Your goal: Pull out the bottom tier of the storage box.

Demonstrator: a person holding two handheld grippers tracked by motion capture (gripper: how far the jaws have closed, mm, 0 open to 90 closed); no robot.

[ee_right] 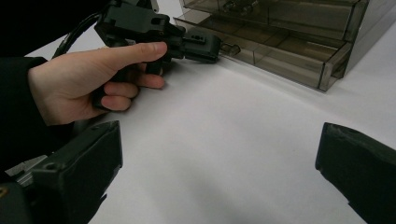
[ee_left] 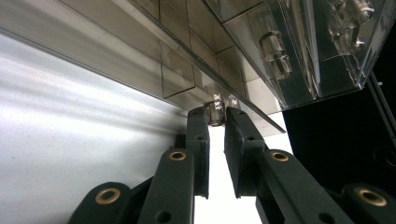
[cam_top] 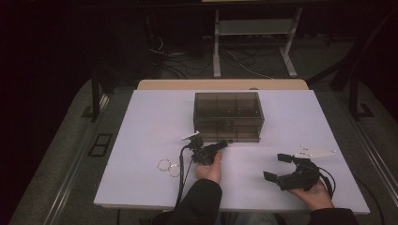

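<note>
Drawer knob [ee_left: 215, 108] pinched between left fingers [ee_left: 198, 122]

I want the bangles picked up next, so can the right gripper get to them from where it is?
Probably not directly: the two bangles lie beyond the left hand, whose forearm crosses between them and the open right gripper. The left gripper is nearer.

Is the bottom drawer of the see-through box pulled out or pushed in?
Pulled out a little. The bottom drawer sticks out past the box front, and the left gripper pinches its small clear knob.
</note>
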